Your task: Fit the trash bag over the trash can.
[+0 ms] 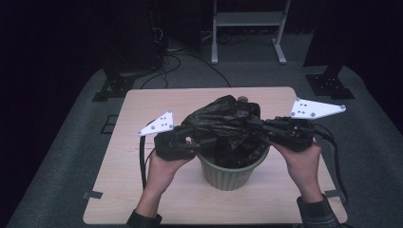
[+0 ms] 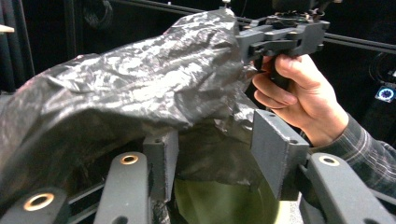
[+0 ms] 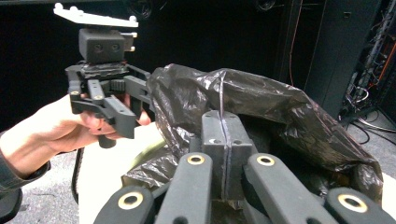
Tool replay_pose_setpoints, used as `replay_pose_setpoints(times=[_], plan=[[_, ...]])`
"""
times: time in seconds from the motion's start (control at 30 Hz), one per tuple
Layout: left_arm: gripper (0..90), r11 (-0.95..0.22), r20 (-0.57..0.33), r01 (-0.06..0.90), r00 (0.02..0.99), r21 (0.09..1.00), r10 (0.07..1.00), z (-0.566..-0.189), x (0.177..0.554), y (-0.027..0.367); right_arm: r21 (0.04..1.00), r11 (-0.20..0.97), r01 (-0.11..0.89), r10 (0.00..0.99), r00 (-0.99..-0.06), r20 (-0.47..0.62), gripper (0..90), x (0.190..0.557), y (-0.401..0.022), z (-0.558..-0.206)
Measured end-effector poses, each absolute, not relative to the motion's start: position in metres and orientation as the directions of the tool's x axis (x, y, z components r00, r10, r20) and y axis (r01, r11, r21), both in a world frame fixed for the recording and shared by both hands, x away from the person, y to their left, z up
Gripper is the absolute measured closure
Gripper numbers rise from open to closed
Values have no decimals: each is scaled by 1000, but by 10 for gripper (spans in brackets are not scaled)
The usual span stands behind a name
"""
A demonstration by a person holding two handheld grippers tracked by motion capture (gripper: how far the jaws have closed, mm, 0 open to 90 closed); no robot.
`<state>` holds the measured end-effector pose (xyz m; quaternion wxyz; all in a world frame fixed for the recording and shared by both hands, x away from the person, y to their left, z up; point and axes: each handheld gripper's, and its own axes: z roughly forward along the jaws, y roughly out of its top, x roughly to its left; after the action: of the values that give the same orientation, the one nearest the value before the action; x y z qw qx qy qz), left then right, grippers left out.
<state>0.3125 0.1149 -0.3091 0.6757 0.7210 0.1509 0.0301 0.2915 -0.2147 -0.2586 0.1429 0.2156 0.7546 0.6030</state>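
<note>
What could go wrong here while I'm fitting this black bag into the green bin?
The right gripper pinches only a thin fold of the black bag, so a hard pull could tear it or slip it free. The left gripper stands open around the plastic; the bag could sag back into the green bin.

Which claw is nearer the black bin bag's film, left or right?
Right. The right claw is shut on the black bin bag; the left claw stands part-open with film between its jaws, pads not pressing, above the green bin.
</note>
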Motion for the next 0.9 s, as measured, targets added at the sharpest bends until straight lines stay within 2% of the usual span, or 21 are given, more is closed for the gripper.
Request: replay_pose_setpoints(times=[0.13,0.43,0.9], plan=[[573,-32,-162,175,955,984,250,-309,316,113,971,187,151,493,-869,40,899,291,-212,-260],[894,-81,-113,136,964,987,240,-309,317,109,972,183,148,495,-868,39,899,291,-214,-259],[897,-140,-113,154,957,978,266,-315,312,136,974,155,168,558,-828,54,899,296,-234,-262]])
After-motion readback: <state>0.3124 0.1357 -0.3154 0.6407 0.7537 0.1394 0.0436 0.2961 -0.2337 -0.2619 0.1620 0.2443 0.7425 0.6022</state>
